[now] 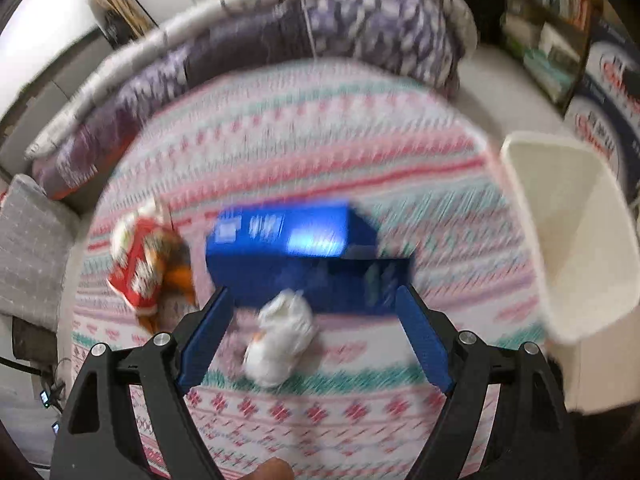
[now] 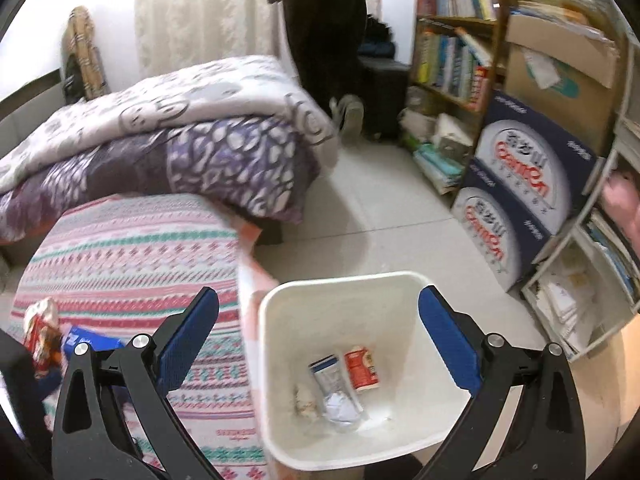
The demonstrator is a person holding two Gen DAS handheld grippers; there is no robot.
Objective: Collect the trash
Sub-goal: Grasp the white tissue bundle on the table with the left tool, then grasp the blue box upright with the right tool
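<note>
My left gripper is open above the patterned bedspread. A crumpled white wad of trash lies between its fingers, not gripped. A blue box lies just beyond it, and a red snack bag to its left. My right gripper is open and empty over the white bin on the floor. The bin holds a red packet, a silver wrapper and a small scrap. The bin also shows in the left wrist view.
Folded purple and grey quilts lie at the far end of the bed. A bookshelf and stacked cartons stand on the right. A person stands by the far wall. Tiled floor lies between bed and shelves.
</note>
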